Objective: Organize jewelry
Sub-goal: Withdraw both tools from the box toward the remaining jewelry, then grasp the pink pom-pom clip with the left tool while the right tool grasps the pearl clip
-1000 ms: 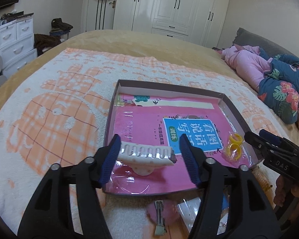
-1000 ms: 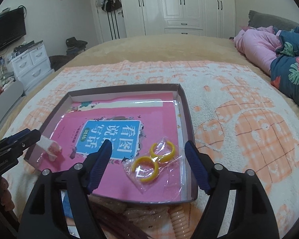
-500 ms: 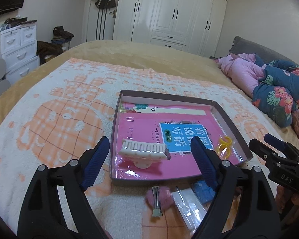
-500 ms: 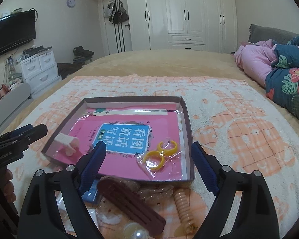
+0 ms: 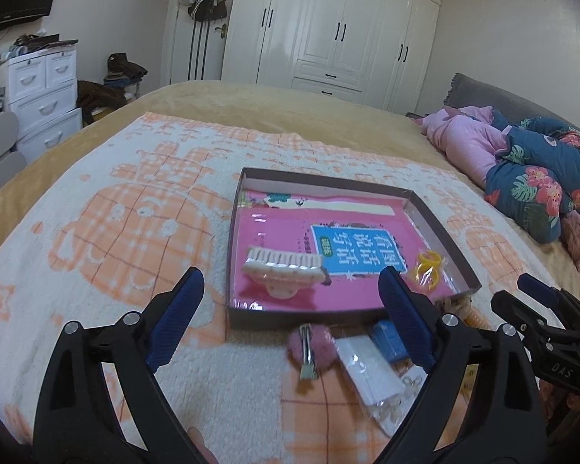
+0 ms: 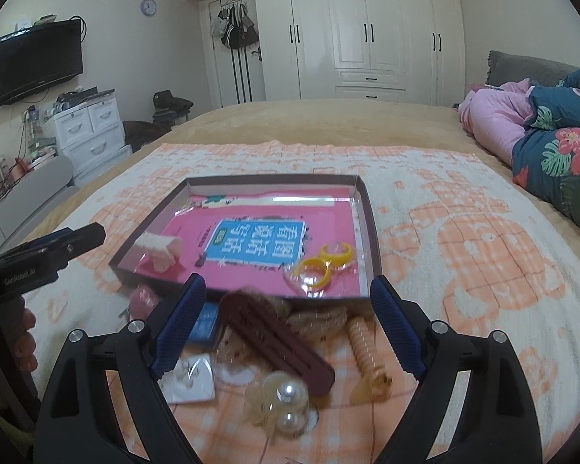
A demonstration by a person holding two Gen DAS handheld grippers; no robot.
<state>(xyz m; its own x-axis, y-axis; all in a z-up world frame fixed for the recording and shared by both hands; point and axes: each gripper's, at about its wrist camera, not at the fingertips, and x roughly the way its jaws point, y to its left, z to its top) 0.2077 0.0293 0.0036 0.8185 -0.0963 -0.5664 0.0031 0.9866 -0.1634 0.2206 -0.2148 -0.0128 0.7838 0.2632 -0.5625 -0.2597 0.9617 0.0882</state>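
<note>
Between the left gripper's [image 5: 290, 317] blue fingers [image 5: 176, 319]: nothing held; jaws wide, just been opening, the white hair claw [image 5: 284, 272] released and lying inside the shallow box [image 5: 442, 232] on the bed. Right gripper [image 6: 286, 321]: fingers [image 6: 179, 317] likewise spread and empty, having just widened, over the unsorted pile. Yellow rings in a clear bag [image 6: 323, 263]: already in the box. Outstanding, near the box's front wall: maroon comb clip [image 6: 276, 342], pearl hair tie [image 6: 286, 406], pink pompom clip [image 5: 309, 348]. Step judged: between placements. Next move: choose a loose piece, lower, close squarely.
</note>
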